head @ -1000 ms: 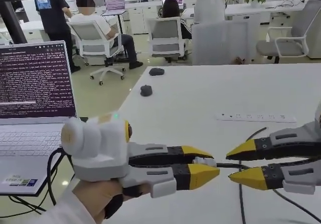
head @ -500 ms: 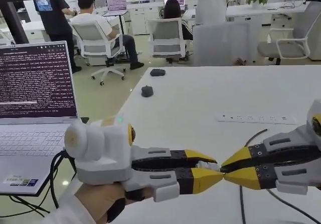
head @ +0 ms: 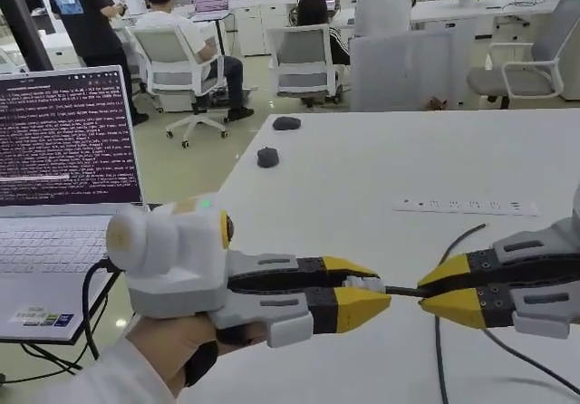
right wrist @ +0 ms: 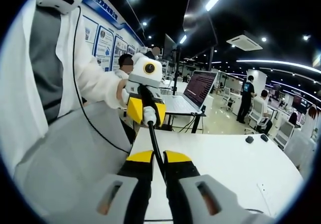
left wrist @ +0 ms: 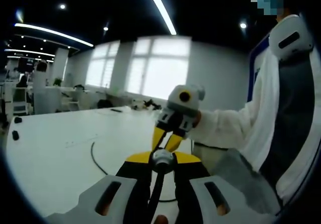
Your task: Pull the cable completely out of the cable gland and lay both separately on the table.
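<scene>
My left gripper (head: pixel 382 284) is shut on a small white cable gland (head: pixel 361 283), held above the white table (head: pixel 362 177). A black cable (head: pixel 403 291) runs out of the gland to the right into my right gripper (head: pixel 422 294), which is shut on it a short way off. Past that gripper the cable hangs down and loops back over the table. In the left gripper view the gland (left wrist: pixel 162 159) sits between the jaws, with the right gripper (left wrist: pixel 165 146) just beyond. In the right gripper view the cable (right wrist: pixel 153 138) rises from the jaws to the gland (right wrist: pixel 149 116).
An open laptop (head: pixel 63 141) stands off the table's left edge. A white power strip (head: pixel 467 207) lies at the right, and two dark mice (head: pixel 267 158) (head: pixel 286 123) at the far left corner. People sit on office chairs beyond.
The right gripper closed on the cable at the gland, then drew away to the right. A short stretch of bare cable now shows between the two grippers' tips.
</scene>
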Demonstrator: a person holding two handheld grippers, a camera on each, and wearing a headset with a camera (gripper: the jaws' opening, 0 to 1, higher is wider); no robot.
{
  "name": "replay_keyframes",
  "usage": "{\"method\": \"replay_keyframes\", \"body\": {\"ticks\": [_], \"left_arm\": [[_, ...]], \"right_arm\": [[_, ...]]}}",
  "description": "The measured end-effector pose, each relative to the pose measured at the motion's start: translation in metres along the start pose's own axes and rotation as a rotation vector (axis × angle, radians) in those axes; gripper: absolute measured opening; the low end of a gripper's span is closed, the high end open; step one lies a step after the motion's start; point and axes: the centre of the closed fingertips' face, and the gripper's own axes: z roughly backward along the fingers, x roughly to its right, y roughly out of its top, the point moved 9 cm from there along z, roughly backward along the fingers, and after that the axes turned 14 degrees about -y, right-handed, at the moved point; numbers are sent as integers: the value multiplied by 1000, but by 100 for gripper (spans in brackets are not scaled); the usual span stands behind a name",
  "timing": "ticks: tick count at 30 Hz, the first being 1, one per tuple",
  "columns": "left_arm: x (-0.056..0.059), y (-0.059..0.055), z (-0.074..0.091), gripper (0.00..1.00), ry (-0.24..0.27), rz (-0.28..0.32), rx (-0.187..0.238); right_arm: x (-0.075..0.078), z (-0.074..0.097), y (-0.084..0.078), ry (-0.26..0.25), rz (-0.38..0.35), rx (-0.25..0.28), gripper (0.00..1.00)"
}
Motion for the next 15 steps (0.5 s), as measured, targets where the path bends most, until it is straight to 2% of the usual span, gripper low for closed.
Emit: {"method": "replay_keyframes", "body": {"ticks": [7, 10, 15], "left_arm": [[-2, 1, 5, 17, 5, 6, 13], [-3, 1, 6, 17, 8, 9, 23], [-3, 2, 4, 16, -4, -6, 16]], "right_arm": [[5, 12, -12, -42, -23, -39, 6], [6, 17, -14, -56, -37, -38, 6], [4, 18, -16, -63, -44, -45, 6]]}}
